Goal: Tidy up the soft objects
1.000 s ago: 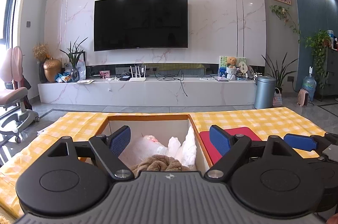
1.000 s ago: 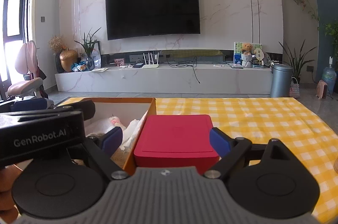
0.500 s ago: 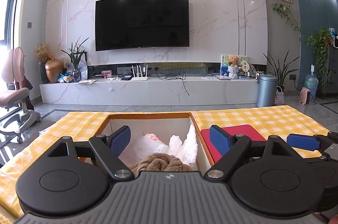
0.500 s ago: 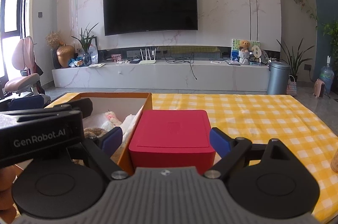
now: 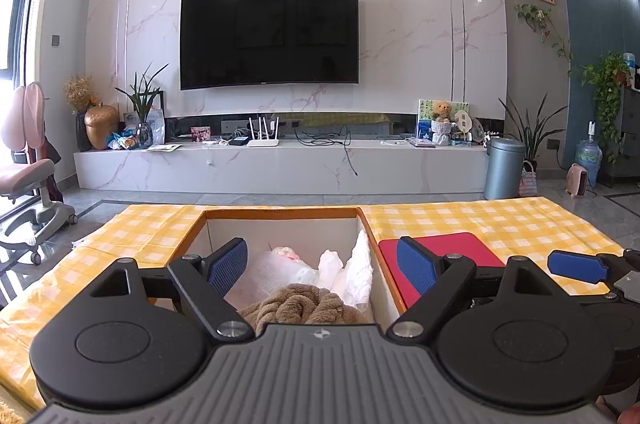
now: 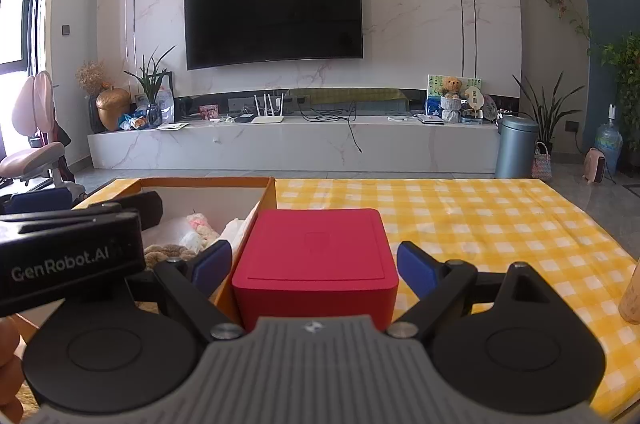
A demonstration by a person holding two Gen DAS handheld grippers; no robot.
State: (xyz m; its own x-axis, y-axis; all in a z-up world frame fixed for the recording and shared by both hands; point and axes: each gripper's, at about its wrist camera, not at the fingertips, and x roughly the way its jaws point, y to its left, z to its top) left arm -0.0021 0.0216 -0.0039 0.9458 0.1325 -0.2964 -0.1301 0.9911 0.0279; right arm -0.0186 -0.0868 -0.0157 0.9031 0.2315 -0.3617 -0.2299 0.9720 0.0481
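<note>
Both tools hover over the near edge of the yellow checked cloth (image 6: 480,224), neither holding anything.

Left gripper (image 5: 322,266): jaws wide, nothing between the pads. It looks straight into the open cardboard box (image 5: 280,214). Inside the box: a brown knitted bundle (image 5: 300,306) nearest me, white crumpled plastic bags (image 5: 352,268) against the right wall, something pink and white (image 5: 286,252) further back. What that pink item is I can't tell; it is small and half buried.

Right gripper (image 6: 314,264): jaws wide, straddling the red box (image 6: 316,252), pads clear of its sides. The red box sits just beside the cardboard box's right wall, touching or nearly so.

My reading: the soft things are already in the cardboard box, so the step in hand is probably closing up or tidying around it, with the red box as the right tool's target.

How I'd do it well:
- Centre the red box between the pads before closing; the left pad has little room beside the cardboard wall.
- Close on the flat sides, low enough not to pinch only the lid.
- Lift straight up so the cardboard wall isn't dragged.
- Keep the left tool parked above the knitted bundle, clear of the bags.
</note>
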